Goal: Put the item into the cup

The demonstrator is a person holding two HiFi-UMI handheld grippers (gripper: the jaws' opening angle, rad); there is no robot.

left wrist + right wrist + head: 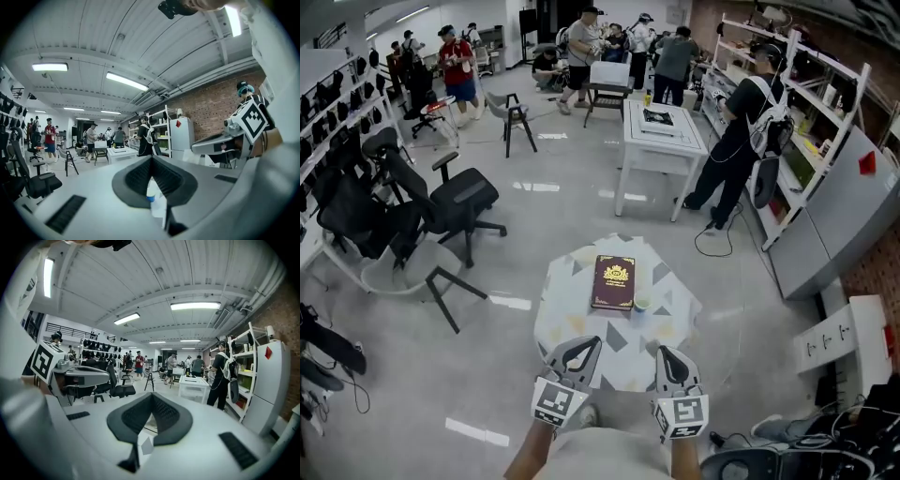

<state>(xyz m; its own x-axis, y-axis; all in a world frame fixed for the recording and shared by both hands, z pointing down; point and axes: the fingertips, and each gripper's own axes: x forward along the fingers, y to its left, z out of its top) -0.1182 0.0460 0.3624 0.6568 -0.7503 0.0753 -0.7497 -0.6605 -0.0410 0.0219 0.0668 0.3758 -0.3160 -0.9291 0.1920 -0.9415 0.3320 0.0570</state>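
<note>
A small pale cup (642,303) stands on the round patterned table (572,309), just right of the near corner of a dark red book (613,281). I can make out no other small loose item on the table. My left gripper (592,343) hovers over the table's near edge, shut, with nothing between its jaws. My right gripper (662,352) is beside it, also shut and holding nothing. In the left gripper view the jaw tips (152,158) meet and point out across the room. The right gripper view shows the same for its tips (152,394). Both grippers are short of the cup.
Black office chairs (455,202) stand to the left of the table. A white table (661,136) lies beyond it, with a person (731,141) standing by shelving (825,141) on the right. Several people are at the far end. Cables lie on the floor at the lower right.
</note>
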